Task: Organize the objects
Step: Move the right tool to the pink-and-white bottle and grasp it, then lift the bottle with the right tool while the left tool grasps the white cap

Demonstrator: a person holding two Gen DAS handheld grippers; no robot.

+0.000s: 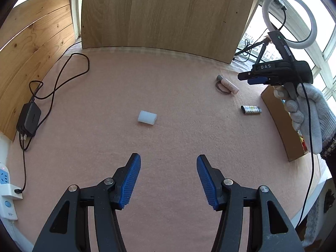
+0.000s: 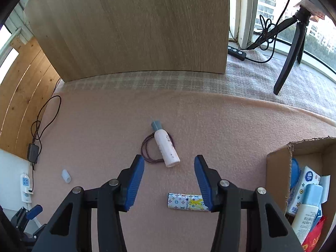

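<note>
A: Both grippers are spread wide and empty. The right gripper (image 2: 169, 177) hovers with the patterned white lighter (image 2: 185, 204) lying flat just behind its right fingertip; I'd pull back, centre it between the pads, then close across its short side.

B: And the count?

A: One lighter, one white spray bottle (image 2: 166, 147) lying ahead of the fingers across one loop of thin brown hair ties (image 2: 147, 150), one small translucent white cap (image 1: 147, 119) ahead of the left gripper (image 1: 169, 180), one brown cardboard box (image 2: 278, 168) right of the fingers.

A white spray bottle (image 2: 166, 147) lies across a hair tie (image 2: 147, 151), a patterned lighter (image 2: 184, 204) nearby.
</note>
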